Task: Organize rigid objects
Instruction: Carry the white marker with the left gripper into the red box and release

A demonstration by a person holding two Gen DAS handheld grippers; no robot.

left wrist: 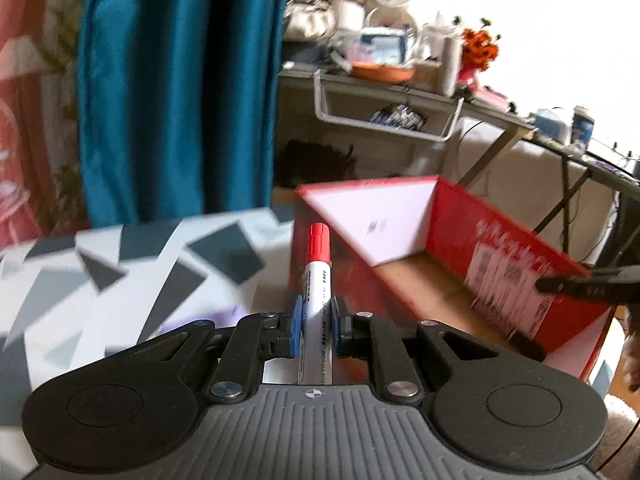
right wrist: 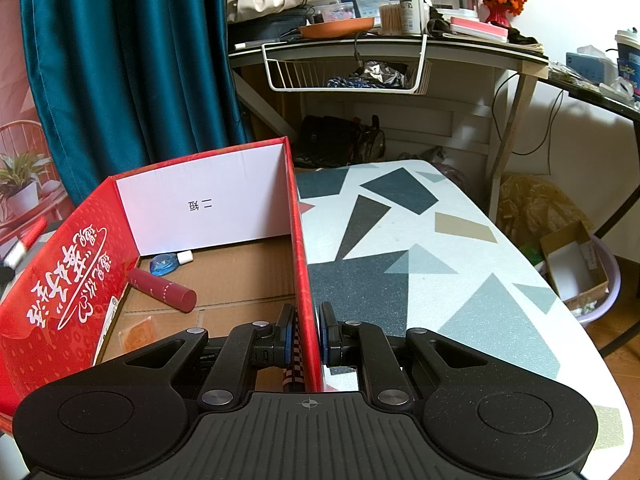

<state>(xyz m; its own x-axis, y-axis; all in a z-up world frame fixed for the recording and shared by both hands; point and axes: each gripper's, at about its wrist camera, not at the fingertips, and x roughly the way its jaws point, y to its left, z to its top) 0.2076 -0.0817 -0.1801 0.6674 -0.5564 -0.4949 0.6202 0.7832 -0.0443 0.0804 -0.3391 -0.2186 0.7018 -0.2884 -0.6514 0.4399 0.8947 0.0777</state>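
Left wrist view is motion-blurred: the print on the red box (left wrist: 472, 264) wall is smeared and unreadable, and the box's near right corner is cut off by a dark bar entering from the right edge. The lower end of the marker (left wrist: 316, 300) is hidden behind the gripper body. In the right wrist view, the box floor nearest the camera is covered by the gripper, and an orange flat item low by the left wall is too dim to identify.

The box (right wrist: 298, 240) stands on the patterned surface (right wrist: 420, 248), open at the top, walls upright. Its right wall runs beside a wide bare stretch of the surface that reaches the rounded far and right edges. Inside, by the far left corner, lie a dark red tube (right wrist: 162, 289) and a small blue bottle with a white cap (right wrist: 166, 262); most of the cardboard floor is free.

Left gripper (left wrist: 316, 322): jaws narrowed onto the white barrel of the marker, blue pads pressing both sides, red cap pointing away toward the box's near corner, marker held clear above the surface.

Right gripper (right wrist: 307, 334): jaws pinched closed on the box's right wall, one pad inside, one outside.
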